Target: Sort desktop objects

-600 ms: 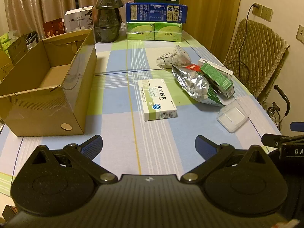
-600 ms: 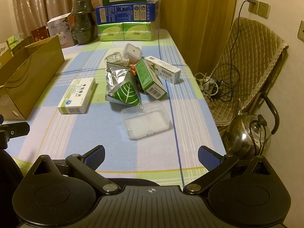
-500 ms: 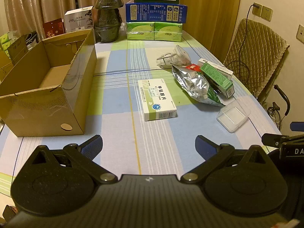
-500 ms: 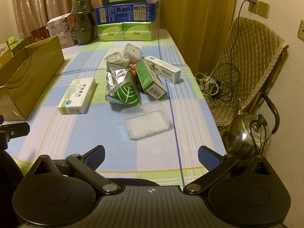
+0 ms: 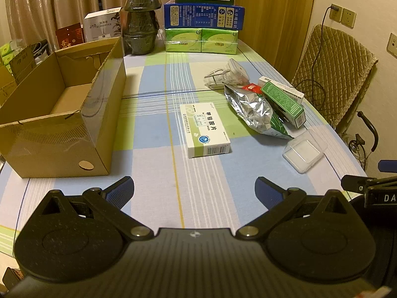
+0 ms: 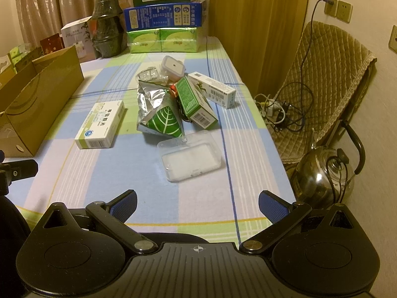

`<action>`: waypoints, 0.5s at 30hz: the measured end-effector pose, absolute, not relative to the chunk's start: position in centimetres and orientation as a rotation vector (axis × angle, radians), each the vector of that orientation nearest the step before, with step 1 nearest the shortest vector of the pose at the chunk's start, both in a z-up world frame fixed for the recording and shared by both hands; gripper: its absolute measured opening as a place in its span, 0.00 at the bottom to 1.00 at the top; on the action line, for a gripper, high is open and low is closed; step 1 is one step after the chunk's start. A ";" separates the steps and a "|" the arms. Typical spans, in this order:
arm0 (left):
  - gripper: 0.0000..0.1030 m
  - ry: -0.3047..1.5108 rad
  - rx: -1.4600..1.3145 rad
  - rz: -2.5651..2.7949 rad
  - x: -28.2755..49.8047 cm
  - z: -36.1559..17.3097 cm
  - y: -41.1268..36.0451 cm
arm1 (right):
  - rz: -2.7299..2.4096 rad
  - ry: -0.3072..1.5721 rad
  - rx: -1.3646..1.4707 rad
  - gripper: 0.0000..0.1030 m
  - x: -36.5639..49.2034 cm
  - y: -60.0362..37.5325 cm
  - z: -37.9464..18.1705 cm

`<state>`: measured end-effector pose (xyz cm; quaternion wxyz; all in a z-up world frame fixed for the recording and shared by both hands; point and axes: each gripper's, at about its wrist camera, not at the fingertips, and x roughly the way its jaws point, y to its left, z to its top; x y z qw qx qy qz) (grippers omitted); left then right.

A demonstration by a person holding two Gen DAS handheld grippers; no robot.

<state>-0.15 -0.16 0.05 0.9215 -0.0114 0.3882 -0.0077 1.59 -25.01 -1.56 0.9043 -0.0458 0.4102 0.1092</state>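
Observation:
A white medicine box (image 5: 207, 129) (image 6: 100, 124) lies mid-table. To its right are a silver foil bag (image 5: 255, 110) (image 6: 158, 114), a green carton (image 5: 284, 103) (image 6: 194, 104), a white carton (image 6: 212, 89) and a clear plastic case (image 5: 304, 150) (image 6: 189, 157). An open cardboard box (image 5: 57, 114) (image 6: 37, 99) stands empty at the left. My left gripper (image 5: 194, 191) hovers open at the near edge, short of the medicine box. Over the near edge my right gripper (image 6: 197, 206) is open too, short of the clear case. Neither holds anything.
Stacked green, blue and dark boxes (image 5: 202, 22) and a dark pot (image 5: 141, 24) line the far end. A small lidded container (image 6: 173, 65) and crumpled plastic (image 5: 215, 77) lie behind the pile. A padded chair (image 6: 330, 79), cables and a kettle (image 6: 325, 176) stand right of the table.

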 end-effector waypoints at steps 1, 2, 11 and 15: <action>0.99 0.797 -0.026 -0.016 -0.1 0.0 -0.1 | 0.226 0.849 -0.098 0.98 1.6 -25.0 -1.6; 0.99 0.797 -0.027 -0.017 -0.1 0.0 -0.1 | 0.225 0.849 -0.101 0.98 1.6 -25.0 -1.6; 0.99 0.798 -0.033 -0.020 -0.1 -0.1 -0.1 | 0.225 0.853 -0.104 0.98 1.5 -25.0 -1.8; 0.99 0.801 -0.027 -0.020 -0.2 -0.2 -0.1 | 0.226 0.857 -0.094 0.98 1.7 -25.1 -1.6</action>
